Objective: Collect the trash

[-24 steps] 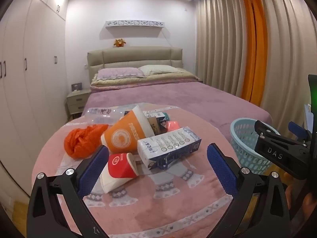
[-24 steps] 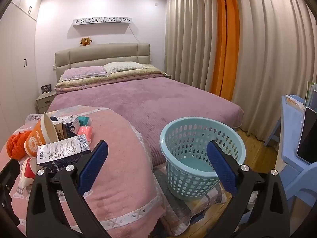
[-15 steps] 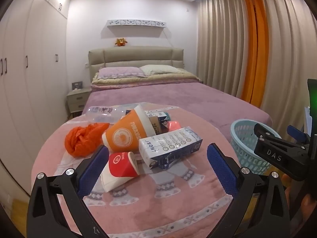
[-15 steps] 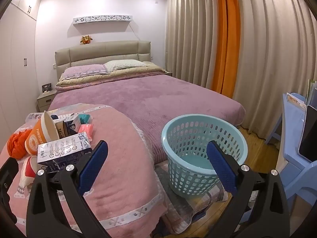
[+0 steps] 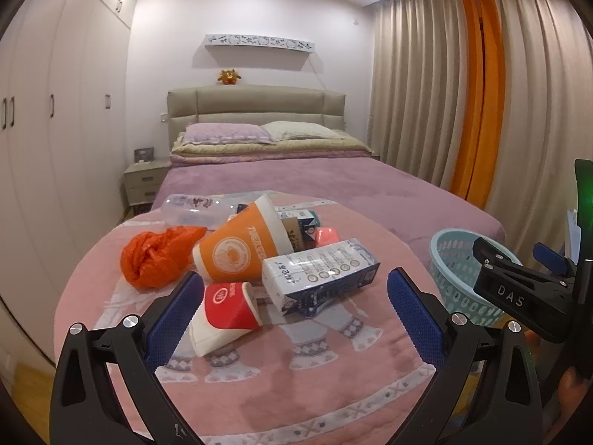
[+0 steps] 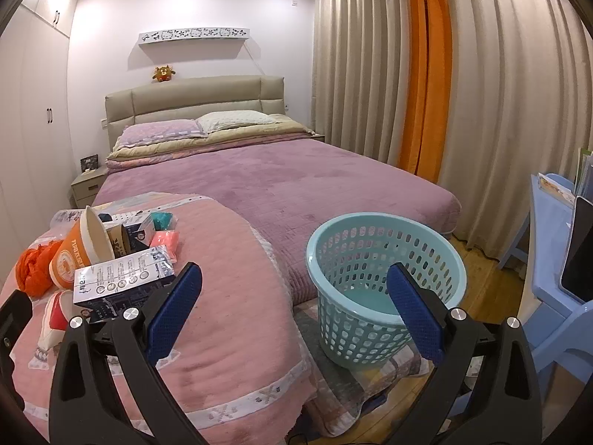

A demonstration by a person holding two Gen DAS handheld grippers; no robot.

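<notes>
A pile of trash lies on a round table with a pink cloth [image 5: 259,382]: a white and blue milk carton [image 5: 320,276], an orange paper cup [image 5: 241,246], a red and white cup [image 5: 226,311], an orange plastic bag [image 5: 155,256], a clear bottle [image 5: 196,209] and small boxes. My left gripper [image 5: 294,320] is open and empty, just short of the carton and red cup. My right gripper [image 6: 294,311] is open and empty, between the table and a light blue basket [image 6: 385,282] on the floor. The carton also shows in the right wrist view [image 6: 122,282].
A bed with a purple cover [image 6: 278,181] stands behind the table. Curtains [image 6: 426,74] hang at the right. A blue chair [image 6: 556,259] stands at the far right. A nightstand [image 5: 142,181] and wardrobe [image 5: 44,111] are at the left.
Both grippers have shifted slightly; the left one has edged a little closer to the trash pile. Both stay open and empty.
</notes>
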